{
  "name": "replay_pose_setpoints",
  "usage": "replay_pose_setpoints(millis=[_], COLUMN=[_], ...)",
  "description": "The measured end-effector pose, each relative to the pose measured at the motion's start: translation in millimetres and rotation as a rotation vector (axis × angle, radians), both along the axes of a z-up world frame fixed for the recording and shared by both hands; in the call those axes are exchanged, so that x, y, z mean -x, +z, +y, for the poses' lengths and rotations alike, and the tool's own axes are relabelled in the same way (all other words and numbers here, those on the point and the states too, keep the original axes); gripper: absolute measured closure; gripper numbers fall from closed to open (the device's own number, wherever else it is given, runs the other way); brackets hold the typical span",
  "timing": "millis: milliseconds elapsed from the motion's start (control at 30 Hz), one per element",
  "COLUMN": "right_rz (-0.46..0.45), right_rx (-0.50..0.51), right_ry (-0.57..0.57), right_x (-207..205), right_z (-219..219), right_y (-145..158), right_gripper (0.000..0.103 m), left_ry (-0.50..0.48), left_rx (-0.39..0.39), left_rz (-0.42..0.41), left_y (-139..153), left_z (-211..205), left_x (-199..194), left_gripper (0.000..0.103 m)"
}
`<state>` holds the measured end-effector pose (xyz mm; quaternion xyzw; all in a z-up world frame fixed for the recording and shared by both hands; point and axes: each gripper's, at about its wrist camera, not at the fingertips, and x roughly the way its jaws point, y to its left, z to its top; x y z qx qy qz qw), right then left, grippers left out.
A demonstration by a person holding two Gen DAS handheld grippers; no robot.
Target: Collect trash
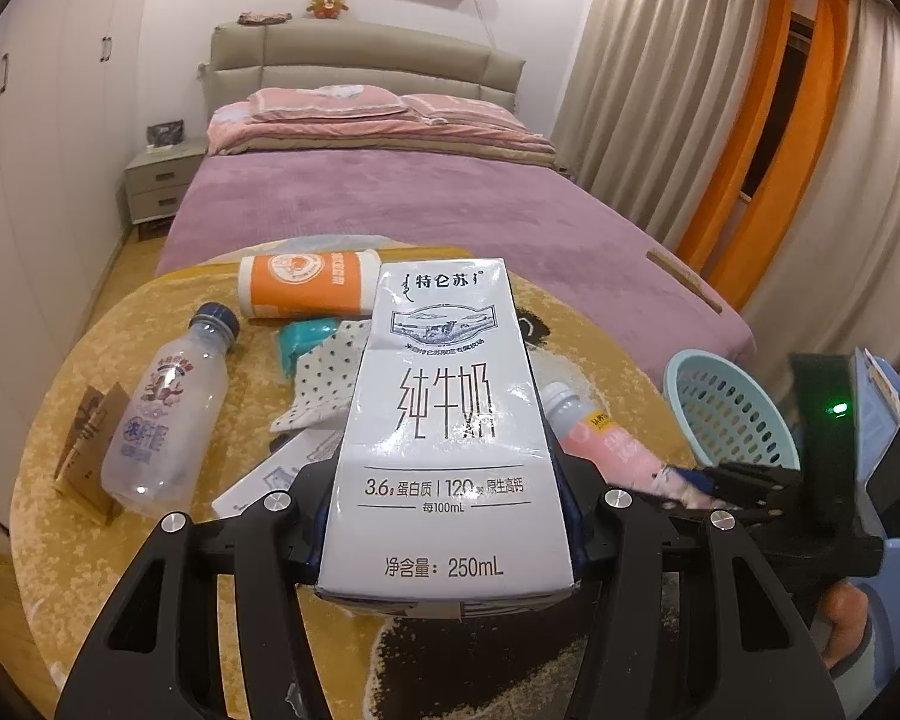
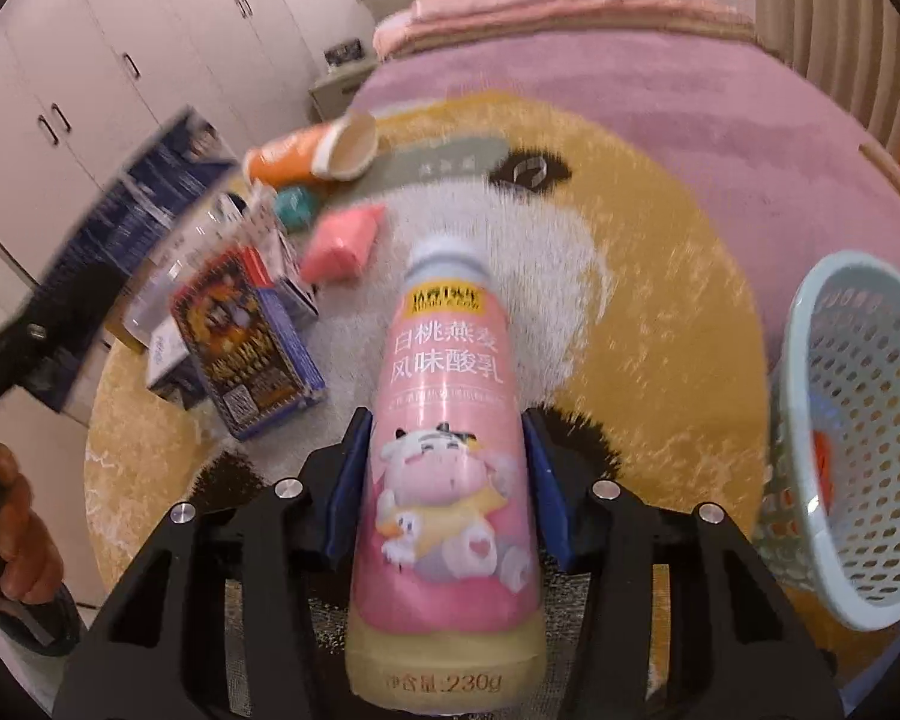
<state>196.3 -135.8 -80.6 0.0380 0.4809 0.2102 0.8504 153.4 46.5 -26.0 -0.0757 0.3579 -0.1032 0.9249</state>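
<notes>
My left gripper [image 1: 447,504] is shut on a white 250 mL milk carton [image 1: 444,420], held above the round yellow rug [image 1: 150,312]. My right gripper [image 2: 444,480] is shut on a pink yogurt bottle [image 2: 444,450], also seen in the left wrist view [image 1: 606,444]. A light blue perforated basket [image 2: 858,420] stands at the right, beside the right gripper; something orange lies inside it. It also shows in the left wrist view [image 1: 732,414]. On the rug lie an orange cup [image 1: 306,288], a clear bottle [image 1: 168,414], a teal wad [image 1: 306,339], a dotted paper [image 1: 330,378] and a pink packet [image 2: 342,240].
A bed with a purple cover [image 1: 426,204] stands behind the rug, a nightstand [image 1: 156,186] at its left, curtains [image 1: 750,120] at the right. White wardrobes [image 2: 120,90] line the left wall. A dark printed box [image 2: 252,336] and a brown card [image 1: 90,444] lie on the rug.
</notes>
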Motion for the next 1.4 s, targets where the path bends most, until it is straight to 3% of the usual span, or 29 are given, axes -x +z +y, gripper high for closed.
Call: replay_pose_setpoints(millis=[400,733,933,1100,1400], right_rz=[-0.157,-0.205,-0.176,-0.096,0.018], right_rx=[-0.092,-0.128,-0.113,-0.121,-0.105], right_ry=[-0.166,-0.360,-0.492,-0.594,-0.672], right_x=[16.8,25.5,21.0,10.0,-9.4], right_z=[-85.2,-179.2,-231.5,-268.9,-293.8], right_y=[58.7,72.3,52.7,14.8,-35.3], right_gripper=[0.057,0.057,0.057,0.057,0.057], left_ry=[-0.120,-0.293,-0.380,-0.427,-0.469], left_rx=[-0.022,-0.029,-0.011,0.000,-0.010], left_rz=[-0.044,-0.061,-0.040,0.012,0.114], left_y=[17.9,22.8,15.3,-1.2,-48.2], left_z=[-65.5,-159.3,-213.0,-253.3,-298.3], left_x=[-7.9,-26.2,-42.3,-61.7,-92.6], left_gripper=[0.050,0.050,0.050,0.050,0.050])
